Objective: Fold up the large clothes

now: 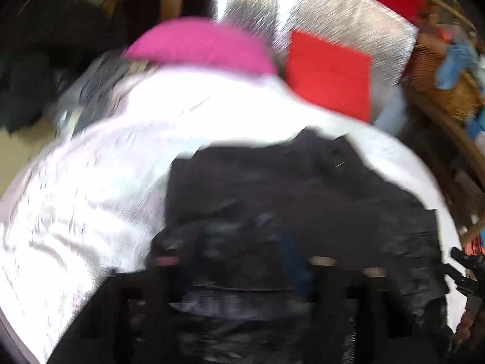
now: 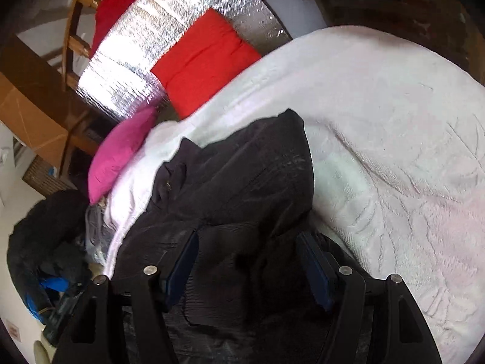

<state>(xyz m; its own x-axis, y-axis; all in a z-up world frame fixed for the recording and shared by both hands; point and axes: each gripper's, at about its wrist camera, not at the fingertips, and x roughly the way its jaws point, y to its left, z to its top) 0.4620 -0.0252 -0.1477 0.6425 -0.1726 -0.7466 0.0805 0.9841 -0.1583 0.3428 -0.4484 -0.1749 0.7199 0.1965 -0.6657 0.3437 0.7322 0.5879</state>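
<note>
A large black garment (image 2: 242, 182) lies bunched on a white bedspread (image 2: 394, 151). My right gripper (image 2: 248, 257) is open, its blue-padded fingers (image 2: 315, 270) standing apart with the black cloth between and under them. In the left wrist view the picture is blurred: the same black garment (image 1: 288, 197) fills the lower middle on the white bedspread (image 1: 91, 182). My left gripper (image 1: 242, 288) is a dark smear low over the cloth, and its jaws cannot be made out. The other gripper shows at the right edge (image 1: 466, 273).
A pink cushion (image 2: 121, 154) and a red cushion (image 2: 206, 60) lie at the head of the bed against a silver foil panel (image 2: 169, 30). A dark clothes pile (image 2: 45, 236) sits on the floor beside the bed. A wicker basket (image 1: 439, 79) stands to the right.
</note>
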